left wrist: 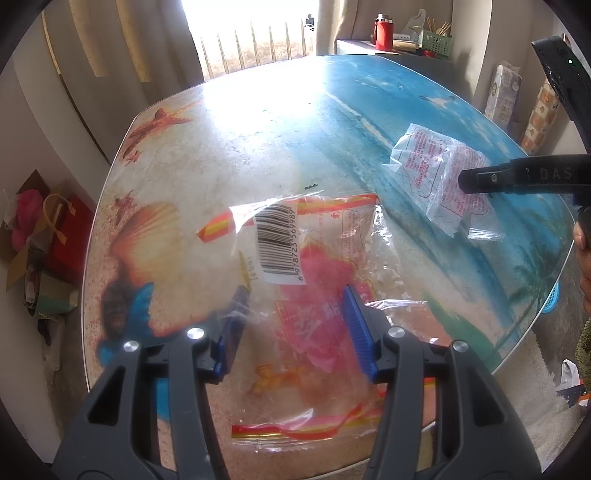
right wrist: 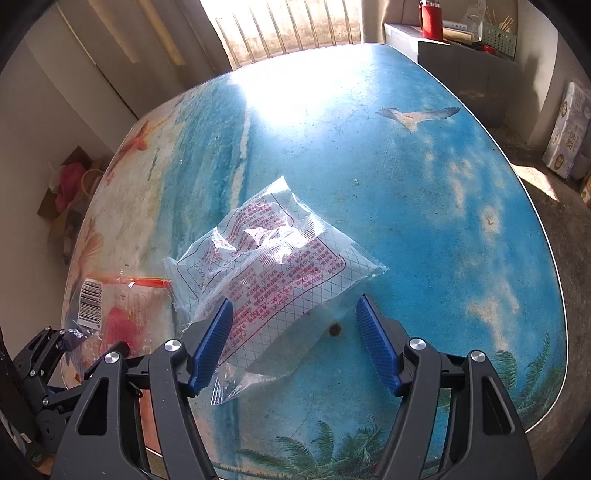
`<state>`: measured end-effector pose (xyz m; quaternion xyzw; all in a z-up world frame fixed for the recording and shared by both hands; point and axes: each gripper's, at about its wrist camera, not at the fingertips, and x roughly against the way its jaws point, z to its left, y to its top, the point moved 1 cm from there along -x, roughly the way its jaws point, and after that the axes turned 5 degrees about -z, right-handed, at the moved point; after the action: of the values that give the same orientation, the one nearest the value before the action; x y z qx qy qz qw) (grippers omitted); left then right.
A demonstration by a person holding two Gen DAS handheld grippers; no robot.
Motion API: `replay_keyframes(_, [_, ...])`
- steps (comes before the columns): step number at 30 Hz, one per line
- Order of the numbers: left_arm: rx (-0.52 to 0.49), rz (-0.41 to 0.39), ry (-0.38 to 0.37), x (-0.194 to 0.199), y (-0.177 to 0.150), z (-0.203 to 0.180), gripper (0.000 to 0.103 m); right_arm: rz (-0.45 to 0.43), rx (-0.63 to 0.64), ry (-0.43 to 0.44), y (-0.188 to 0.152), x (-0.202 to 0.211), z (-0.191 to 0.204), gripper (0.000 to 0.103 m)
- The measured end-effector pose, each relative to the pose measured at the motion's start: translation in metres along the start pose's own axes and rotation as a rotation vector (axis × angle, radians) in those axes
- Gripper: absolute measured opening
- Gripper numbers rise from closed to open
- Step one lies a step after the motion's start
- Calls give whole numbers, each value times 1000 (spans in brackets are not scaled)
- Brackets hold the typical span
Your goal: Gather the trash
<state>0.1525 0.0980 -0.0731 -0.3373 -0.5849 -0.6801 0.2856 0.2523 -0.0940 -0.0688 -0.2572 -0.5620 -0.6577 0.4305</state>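
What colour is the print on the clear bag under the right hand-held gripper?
Red text inside a dark grid pattern on the clear bag; the right wrist view shows it best.

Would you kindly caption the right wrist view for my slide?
Open right gripper poised over a clear wrapper on the beach-print table.

A: Where does the light come from?

B: A barred window (right wrist: 288, 33) at the far end, with curtains (left wrist: 122, 48) beside it. Sun glares off the table (right wrist: 388, 155), whose top is printed with a beach scene.

A: And around the table?

B: Pale walls (right wrist: 55, 122). A counter (right wrist: 461, 70) in the far right corner carries a red bottle (left wrist: 384, 33) and a green basket (left wrist: 437, 40). Boxes and bags (left wrist: 40, 236) sit on the floor at left.
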Motion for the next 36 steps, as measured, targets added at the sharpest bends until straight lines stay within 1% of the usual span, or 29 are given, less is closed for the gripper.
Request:
replay_keyframes(3, [-2, 0, 0, 0, 0, 0, 49, 2, -52, 39, 2, -1, -1, 70])
replay_keyframes(8, [-2, -2, 0, 0, 0, -1, 49, 3, -171, 107, 6, -2, -9, 76])
replay_keyframes(10, [-4, -2, 2, 0, 0, 0, 50, 3, -209, 115, 8, -2, -12, 76])
replay_keyframes(12, [-4, -3, 0, 0, 0, 0, 50, -8, -222, 90, 11, -4, -12, 76])
replay_keyframes(15, [-6, -4, 0, 0, 1, -1, 50, -38, -218, 29, 14, -7, -7, 76])
replay_keyframes(19, [-6, -4, 0, 0, 0, -1, 50, -78, -136, -75, 15, -13, 8, 76])
replay_keyframes(21, [-6, -4, 0, 0, 0, -1, 50, -95, -98, -111, 13, -14, 12, 73])
replay_keyframes(22, [-7, -5, 0, 0, 0, -1, 50, -101, -82, -127, 13, -14, 14, 68])
replay_keyframes(23, [-6, -5, 0, 0, 0, -1, 50, -104, -65, -142, 12, -14, 15, 61])
replay_keyframes(24, [-6, -5, 0, 0, 0, 0, 50, -106, -52, -147, 12, -13, 15, 59])
replay_keyframes(27, [-5, -5, -1, -1, 1, -1, 50, -106, -39, -132, 10, -10, 11, 49])
replay_keyframes(29, [-5, -5, -1, 0, 0, 0, 50, -105, -28, -122, 8, -8, 9, 37])
replay_keyframes(30, [-4, -5, -1, -1, 1, 0, 50, -102, -19, -125, 7, -7, 8, 34])
replay_keyframes(32, [-5, -6, -1, -1, 1, 0, 50, -101, -5, -121, 4, -4, 6, 24])
replay_keyframes(34, [-4, -6, -1, -1, 1, 0, 50, -100, 5, -114, 0, -1, 4, 16])
replay_keyframes(35, [-4, -6, -1, -1, 1, 0, 50, -101, 12, -116, -2, 1, 3, 9])
replay_keyframes(36, [-5, -6, 0, -1, 1, 0, 50, -105, 19, -115, -4, 3, 3, 8])
